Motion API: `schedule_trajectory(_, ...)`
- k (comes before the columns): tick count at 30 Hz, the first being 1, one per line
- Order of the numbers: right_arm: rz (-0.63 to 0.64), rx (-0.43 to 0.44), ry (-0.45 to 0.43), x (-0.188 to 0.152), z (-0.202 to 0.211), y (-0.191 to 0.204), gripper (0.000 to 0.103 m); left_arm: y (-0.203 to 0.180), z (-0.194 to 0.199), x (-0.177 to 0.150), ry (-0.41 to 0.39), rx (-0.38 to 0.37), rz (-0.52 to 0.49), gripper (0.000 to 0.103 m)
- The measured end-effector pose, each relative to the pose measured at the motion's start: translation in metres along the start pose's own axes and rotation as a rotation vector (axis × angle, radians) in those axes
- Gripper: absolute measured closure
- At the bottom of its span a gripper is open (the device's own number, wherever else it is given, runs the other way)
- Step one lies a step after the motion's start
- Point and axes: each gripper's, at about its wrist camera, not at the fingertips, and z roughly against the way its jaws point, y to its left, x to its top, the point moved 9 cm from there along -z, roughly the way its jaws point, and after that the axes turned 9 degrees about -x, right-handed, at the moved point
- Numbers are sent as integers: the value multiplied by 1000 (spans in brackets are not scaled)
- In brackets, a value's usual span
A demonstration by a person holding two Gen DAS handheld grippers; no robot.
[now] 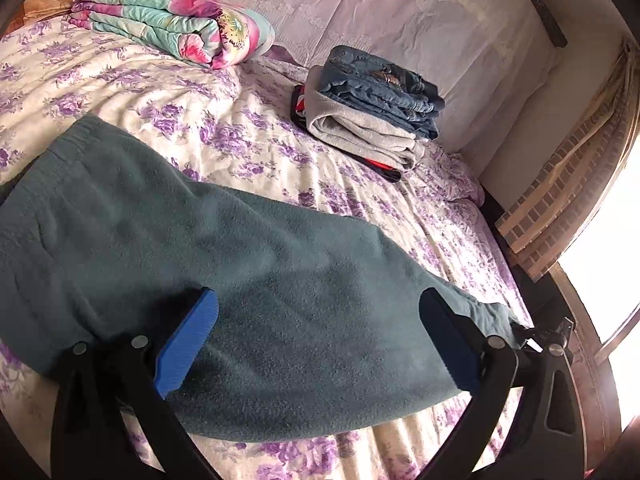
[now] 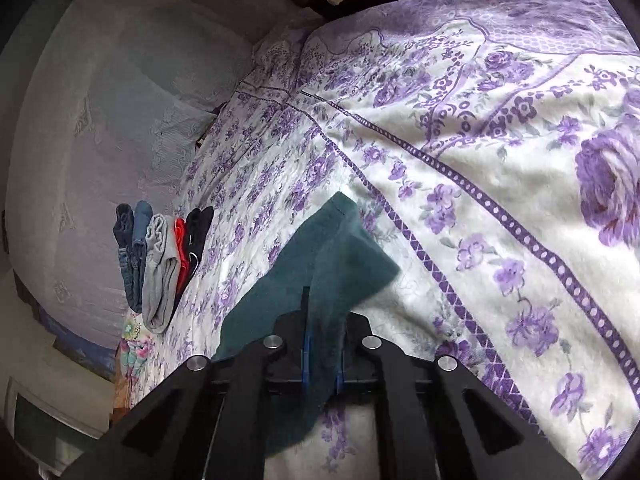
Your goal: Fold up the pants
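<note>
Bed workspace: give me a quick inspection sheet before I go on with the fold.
Surface: bed with a purple-flowered white cover, wrinkled.
Job's things: teal pants lie spread across the near part of the bed; one end is lifted in the right wrist view.
Clutter: stack of folded clothes, jeans on top, near the far edge; rolled floral quilt further left.
Grippers: left gripper open, its fingers standing over the pants; right gripper shut on the pants fabric.
Cables: nothing seen.
Surroundings: pale lace-covered wall behind the bed; bright window at the right.
</note>
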Motion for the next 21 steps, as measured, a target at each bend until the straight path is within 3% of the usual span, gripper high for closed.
schedule_trajectory(3, 85, -39, -70, 3, 15, 22, 94, 0, 26, 15, -22, -4, -13, 5)
schedule_trajectory(7, 294, -45, -174, -7, 38, 92, 94, 28, 91, 52, -184, 125, -46, 5)
schedule_trajectory(9, 443, -35, -203, -26, 41, 143, 94, 60, 113, 57, -217, 229, -19, 5)
schedule_trajectory(11, 598, -19, -200, -56, 36, 191, 94, 98, 120, 48, -213, 286, 64, 5)
schedule_trajectory(12, 676, -8, -188, -74, 31, 214, 94, 117, 118, 41, -189, 225, 202, 5)
schedule_trajectory(13, 755, 5, -166, -95, 23, 238, 94, 123, 124, 45, -210, 174, 256, 5)
schedule_trajectory(15, 910, 11, -120, -145, 1, 273, 94, 124, 134, 50, -281, 134, 261, 5)
schedule_trajectory(17, 1096, -7, -48, -206, -26, 294, 94, 121, 130, 50, -269, 156, 243, 5)
schedule_trajectory(19, 1256, -29, 32, -262, -48, 297, 94, 118, 127, 48, -253, 178, 218, 5)
schedule_trajectory(21, 1380, -88, 12, -294, -54, 290, 94, 117, 125, 48, -250, 176, 214, 5)
